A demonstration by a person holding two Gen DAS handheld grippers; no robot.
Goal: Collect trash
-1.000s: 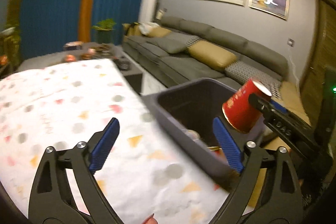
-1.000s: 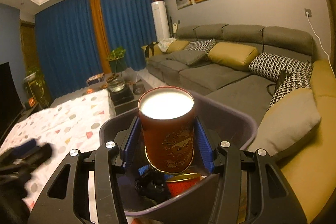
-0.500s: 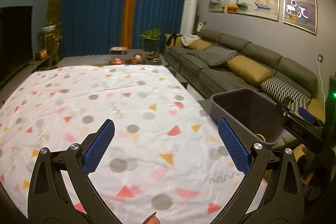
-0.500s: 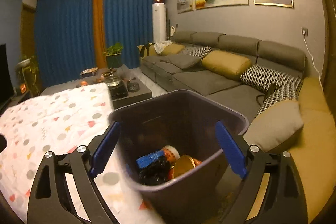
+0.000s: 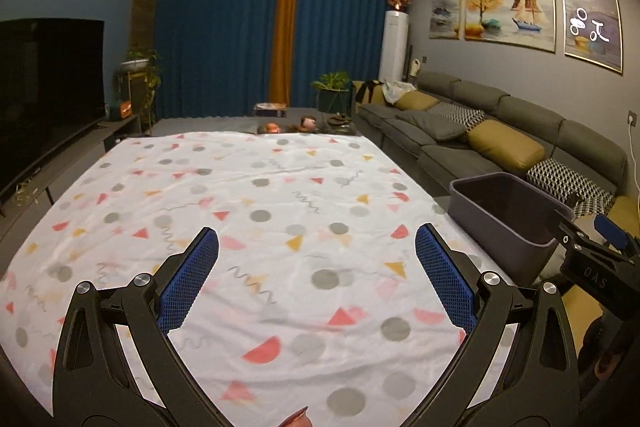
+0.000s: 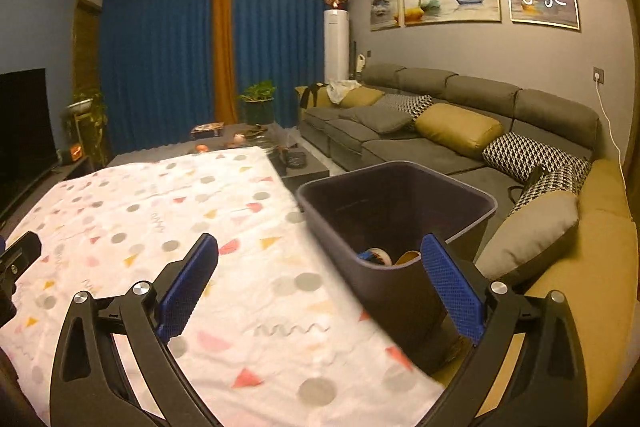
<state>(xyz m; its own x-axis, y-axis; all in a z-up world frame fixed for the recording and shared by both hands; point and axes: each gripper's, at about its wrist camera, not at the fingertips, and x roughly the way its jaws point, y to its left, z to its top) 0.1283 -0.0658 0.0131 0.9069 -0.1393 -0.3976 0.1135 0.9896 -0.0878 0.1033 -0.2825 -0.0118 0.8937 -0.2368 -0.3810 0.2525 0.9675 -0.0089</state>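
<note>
Trash in the bin point(image 6: 460, 205), nothing left on the spotted cloth point(image 5: 260, 211).
Both wide apart and empty: left gripper point(image 5: 316, 275) low in frame, right gripper point(image 6: 320, 279) beside the bin.

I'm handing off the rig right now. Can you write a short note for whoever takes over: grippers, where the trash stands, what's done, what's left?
Left gripper: open, empty, over the patterned cloth.
Right gripper: open, empty, near the bin.
Bin: dark, beside the cloth's sofa-side edge, with several trash items at its bottom.
Done: trash is in the bin.
Left: no loose trash visible on the cloth in either view; check the clutter on the low table beyond.
</note>
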